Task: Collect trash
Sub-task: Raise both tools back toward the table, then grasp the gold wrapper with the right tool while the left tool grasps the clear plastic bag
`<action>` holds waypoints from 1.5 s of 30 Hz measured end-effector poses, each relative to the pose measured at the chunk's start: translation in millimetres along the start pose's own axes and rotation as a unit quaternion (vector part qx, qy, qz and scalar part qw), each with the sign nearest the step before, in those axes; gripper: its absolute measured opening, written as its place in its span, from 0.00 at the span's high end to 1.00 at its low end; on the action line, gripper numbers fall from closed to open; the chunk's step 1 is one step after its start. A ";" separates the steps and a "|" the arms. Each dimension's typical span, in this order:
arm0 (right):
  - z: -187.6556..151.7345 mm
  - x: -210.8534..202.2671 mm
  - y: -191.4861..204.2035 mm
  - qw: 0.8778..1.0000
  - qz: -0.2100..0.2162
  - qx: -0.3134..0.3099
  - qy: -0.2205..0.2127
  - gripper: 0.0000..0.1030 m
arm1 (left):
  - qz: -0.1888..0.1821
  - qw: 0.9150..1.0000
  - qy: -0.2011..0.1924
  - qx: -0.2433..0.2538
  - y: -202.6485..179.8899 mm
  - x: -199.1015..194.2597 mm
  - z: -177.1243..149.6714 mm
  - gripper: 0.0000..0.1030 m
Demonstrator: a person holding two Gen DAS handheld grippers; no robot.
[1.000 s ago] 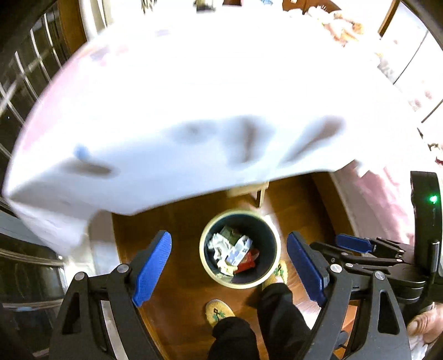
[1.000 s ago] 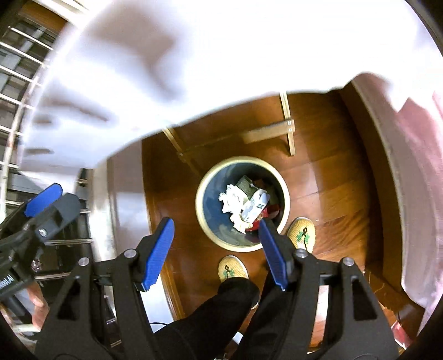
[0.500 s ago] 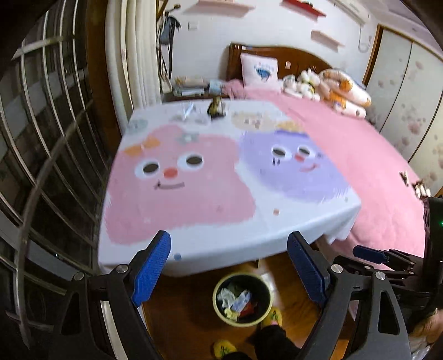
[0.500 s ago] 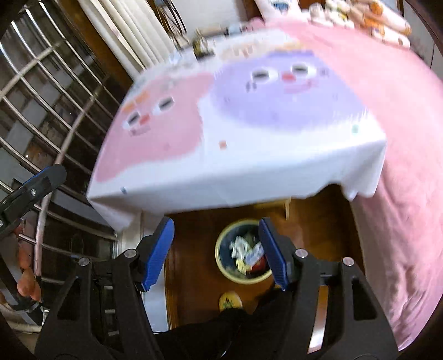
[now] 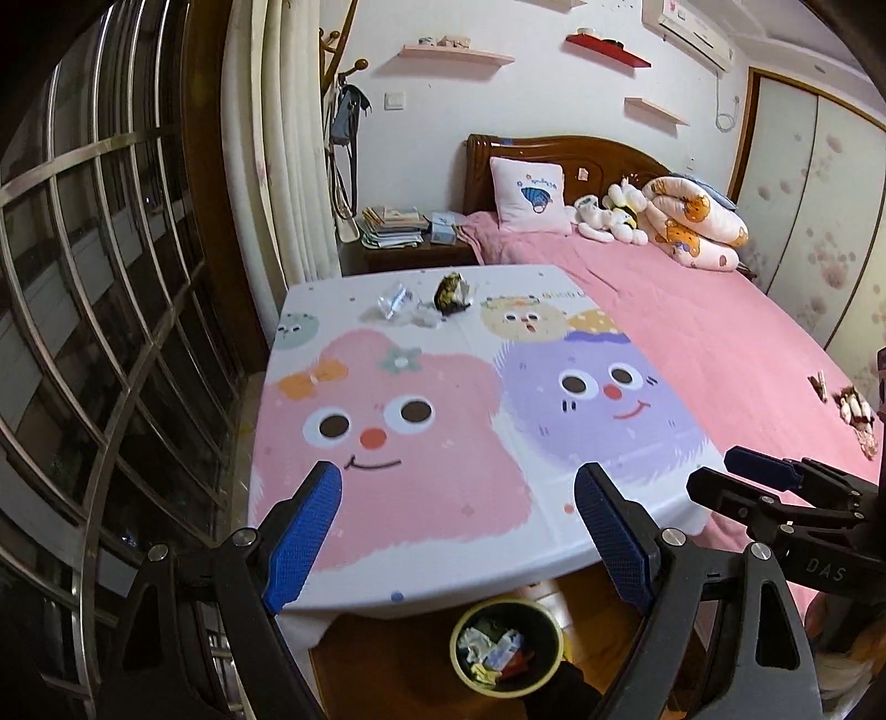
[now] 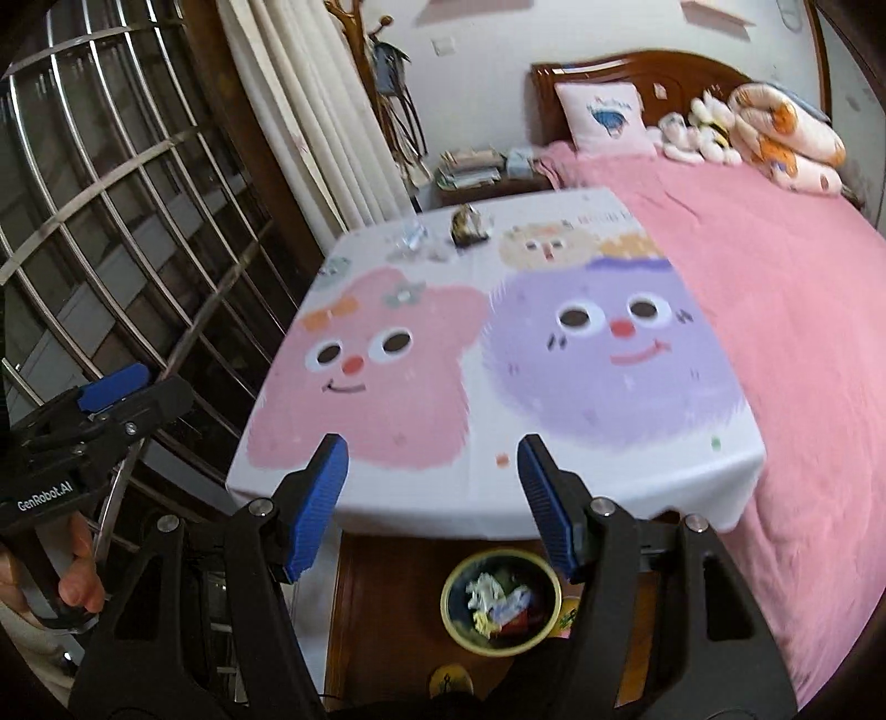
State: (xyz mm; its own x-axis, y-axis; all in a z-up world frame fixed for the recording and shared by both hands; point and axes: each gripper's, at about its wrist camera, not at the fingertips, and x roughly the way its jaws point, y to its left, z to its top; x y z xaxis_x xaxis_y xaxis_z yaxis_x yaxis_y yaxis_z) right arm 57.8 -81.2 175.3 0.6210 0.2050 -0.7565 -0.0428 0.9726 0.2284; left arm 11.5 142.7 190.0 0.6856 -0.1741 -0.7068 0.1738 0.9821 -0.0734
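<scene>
The left wrist view takes in the wall shelves point(image 5: 459, 52), the air conditioner point(image 5: 695, 30) and the wardrobe doors point(image 5: 814, 183); the right wrist view cuts most of these off, but it alone shows the person's fingers point(image 6: 77, 581) wrapped round the handle of the left tongs point(image 5: 454, 545). Each view also catches the other tool at its edge: the right tongs point(image 6: 434, 507) appear at the right border of the left view, the left tongs at the left border of the right view.

Both tongs stand wide apart with nothing between their blue pads, poised above the near edge of the counter point(image 5: 354, 587), which is draped in a cartoon cloth.

Trash on the counter sits at its far end: one dark crumpled wrapper point(image 5: 451, 293) and, just beside it to the left, a cluster of clear plastic scraps point(image 5: 396, 307) whose count I cannot tell. One round bin point(image 5: 506, 648), holding crumpled white paper and coloured wrappers, stands on the wooden floor partly under the counter's near edge.

A pink bed point(image 5: 720, 343) lies along the counter's right side, with one pillow point(image 5: 529, 194), soft toys and a rolled quilt point(image 5: 692, 221) at the headboard. A barred window point(image 5: 83, 332) and curtains point(image 5: 282, 138) fill the left. A nightstand point(image 5: 404, 252) with stacked books stands beyond the counter.
</scene>
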 end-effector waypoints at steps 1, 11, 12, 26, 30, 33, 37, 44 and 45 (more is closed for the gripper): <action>3.8 3.4 0.1 1.000 0.003 -0.002 -0.001 0.41 | 0.003 1.000 0.000 0.000 -0.3 2.2 5.1 0.15; 73.9 76.6 -11.7 0.998 0.049 -0.029 0.010 0.41 | 0.031 0.999 -0.009 -0.006 -3.7 54.3 78.0 0.15; 82.7 87.5 -16.1 0.998 0.054 -0.031 0.014 0.41 | 0.035 0.999 -0.007 -0.008 -3.8 65.4 87.4 0.15; 249.3 297.9 -97.9 0.987 0.108 -0.092 0.071 0.41 | 0.090 0.990 0.056 -0.094 13.6 300.2 224.6 0.15; 287.2 363.2 -108.2 0.984 0.108 -0.116 0.082 0.41 | 0.108 0.984 0.084 -0.115 33.2 374.6 246.9 0.15; 311.4 415.8 -110.9 0.981 0.108 -0.133 0.090 0.41 | 0.121 0.980 0.096 -0.127 49.0 418.8 256.8 0.15; 332.6 474.2 -109.0 0.978 0.107 -0.147 0.102 0.41 | 0.134 0.974 0.116 -0.142 72.7 472.1 266.4 0.15; 341.8 557.6 -99.0 0.972 0.113 -0.150 0.140 0.36 | 0.129 0.964 0.140 -0.185 120.8 551.0 267.0 0.17; 342.3 569.1 -97.8 0.972 0.112 -0.151 0.144 0.36 | 0.128 0.963 0.141 -0.191 126.9 556.3 263.1 0.17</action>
State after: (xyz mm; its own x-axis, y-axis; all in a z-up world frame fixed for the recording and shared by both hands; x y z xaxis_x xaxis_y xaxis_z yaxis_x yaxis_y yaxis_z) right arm 683.3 -97.2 -67.9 0.3269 0.3954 -0.8584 -0.4063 0.8789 0.2500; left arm 601.0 151.3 -27.4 0.4436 0.0507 -0.8948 -0.2850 0.9545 -0.0873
